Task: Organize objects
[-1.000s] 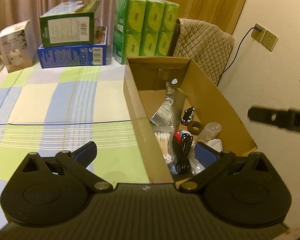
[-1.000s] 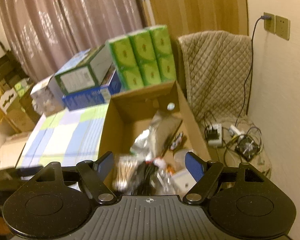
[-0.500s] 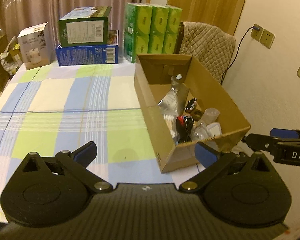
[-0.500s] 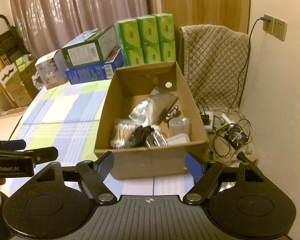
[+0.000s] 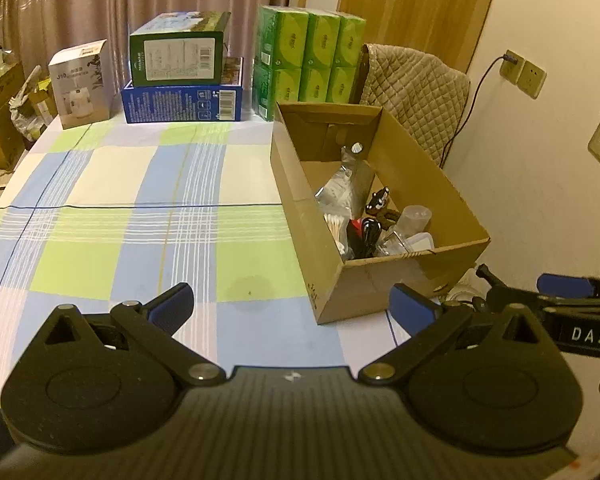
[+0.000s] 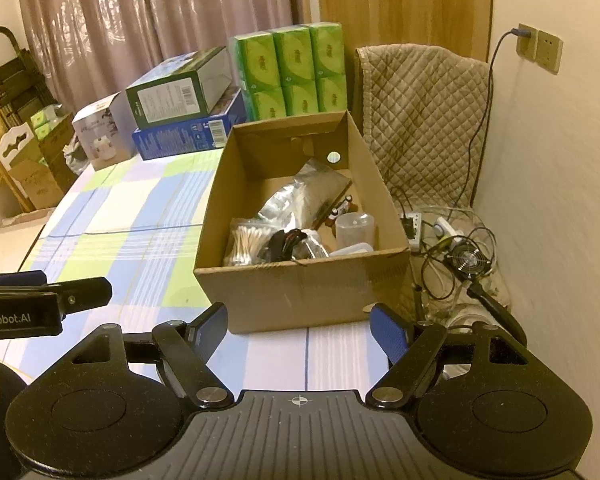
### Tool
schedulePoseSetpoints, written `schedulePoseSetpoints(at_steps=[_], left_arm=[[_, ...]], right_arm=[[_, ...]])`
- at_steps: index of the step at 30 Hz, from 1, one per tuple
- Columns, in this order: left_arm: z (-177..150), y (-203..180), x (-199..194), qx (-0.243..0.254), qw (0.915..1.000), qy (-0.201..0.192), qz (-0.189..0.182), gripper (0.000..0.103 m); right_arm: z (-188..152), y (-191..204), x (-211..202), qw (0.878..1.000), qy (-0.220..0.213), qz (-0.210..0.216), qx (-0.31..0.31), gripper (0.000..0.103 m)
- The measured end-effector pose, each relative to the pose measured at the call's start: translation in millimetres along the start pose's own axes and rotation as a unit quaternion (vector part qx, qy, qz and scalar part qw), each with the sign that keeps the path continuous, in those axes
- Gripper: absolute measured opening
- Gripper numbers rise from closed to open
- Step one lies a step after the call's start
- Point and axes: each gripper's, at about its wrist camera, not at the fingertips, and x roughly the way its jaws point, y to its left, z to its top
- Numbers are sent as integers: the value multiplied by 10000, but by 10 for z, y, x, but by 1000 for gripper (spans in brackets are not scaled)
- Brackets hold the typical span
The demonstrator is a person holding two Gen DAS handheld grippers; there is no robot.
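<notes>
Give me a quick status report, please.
Left hand-held gripper open, empty. Right hand-held gripper open, empty. Brown cardboard box of small items untouched on the checked tablecloth. Nothing blocking.

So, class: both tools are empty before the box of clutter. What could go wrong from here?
1. The cardboard box sits at the table's right edge; a nudge might tip it onto the cables and fan below.
2. The black cable lies tangled among the cotton swabs; lifting one may drag others out.
</notes>
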Motion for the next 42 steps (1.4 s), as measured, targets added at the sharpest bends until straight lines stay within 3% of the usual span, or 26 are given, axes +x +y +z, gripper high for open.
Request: schedulePoseSetpoints(at_steps=[42], left_arm=[[-211,10,-7,66,9998,55,190,102]], right_arm=[[-108,105,27,9999,113,83,37,75]])
